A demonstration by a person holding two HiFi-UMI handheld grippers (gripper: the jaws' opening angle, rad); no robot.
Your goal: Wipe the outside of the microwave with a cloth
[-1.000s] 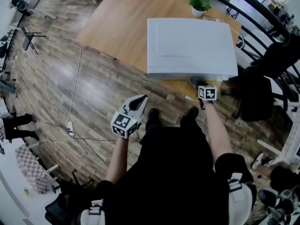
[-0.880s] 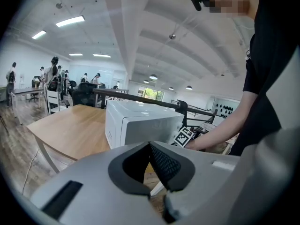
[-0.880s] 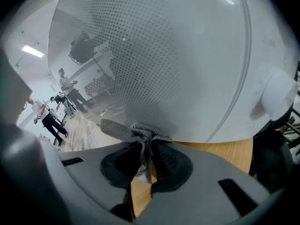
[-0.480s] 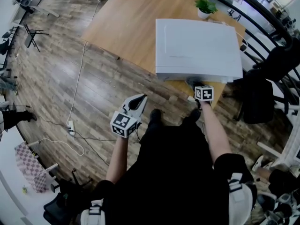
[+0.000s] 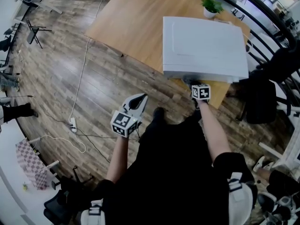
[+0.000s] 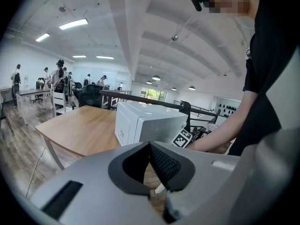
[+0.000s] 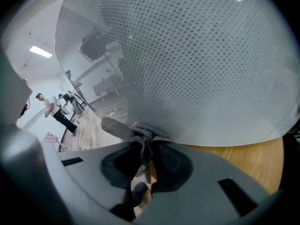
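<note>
- Right claw (image 7: 145, 151) is clamped on a grey cloth (image 7: 133, 130). The bunched fabric sticks out past the tips and presses against the dotted door glass of the microwave (image 7: 187, 55). Such a tight pinch, I judge, lets the wad be dragged over the front without slipping.
- Seen from the head view, this claw sits at the lower front edge of the white microwave, which stands near the right end of the bench (image 5: 131, 22). Its front faces the person, so the door is within easy reach.
- Left claw (image 5: 136, 103) hangs beside the person's body, well apart from the bench, with its jaws together on nothing. It is probably kept low and out of the way because the wiping needs only one arm.
- The bench is light wood and mostly bare, with a small potted plant (image 5: 212, 6) behind the microwave.
- Wood planks cover the floor (image 5: 51, 74), where a white cable (image 5: 78, 86) trails. A black railing (image 5: 262, 8) curves past the bench, and people stand at distant desks.
</note>
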